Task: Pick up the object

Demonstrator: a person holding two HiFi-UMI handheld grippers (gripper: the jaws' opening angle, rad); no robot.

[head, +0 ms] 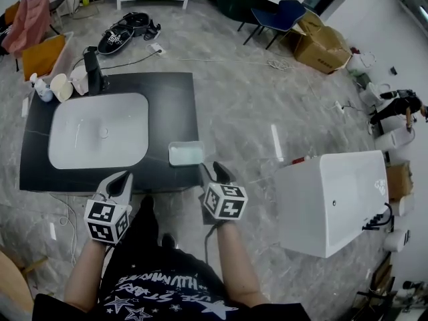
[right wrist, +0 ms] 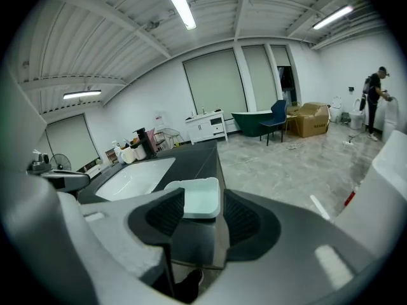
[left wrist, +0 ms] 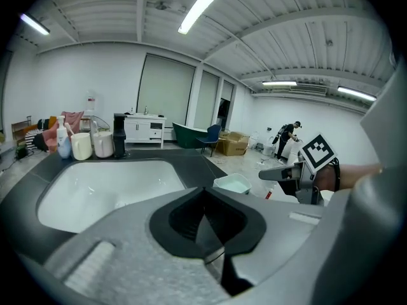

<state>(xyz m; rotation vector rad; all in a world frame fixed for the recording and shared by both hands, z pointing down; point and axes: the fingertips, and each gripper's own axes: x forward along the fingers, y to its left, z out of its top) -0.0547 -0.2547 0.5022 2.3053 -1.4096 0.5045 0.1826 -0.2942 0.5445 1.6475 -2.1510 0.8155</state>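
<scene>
A small pale-green rectangular tray [head: 185, 153] lies on the dark counter [head: 175, 99] at its near right corner, just right of the white sink basin [head: 99, 130]. My right gripper [head: 217, 172] hovers open at the counter's front edge, a little right of and short of the tray. In the right gripper view the tray [right wrist: 199, 197] shows between and beyond the spread jaws of the right gripper [right wrist: 202, 218], untouched. My left gripper [head: 122, 181] is at the front edge below the basin. Seen from its own camera, the left gripper [left wrist: 205, 211] has its pads together with nothing held.
A black faucet [head: 93, 69], two cups [head: 61, 87] and a bottle [head: 41, 89] stand at the counter's far left. A white bathtub [head: 334, 199] sits on the floor to the right. Further off are a blue chair [head: 281, 15], cardboard boxes [head: 321, 45] and a person [head: 401, 102].
</scene>
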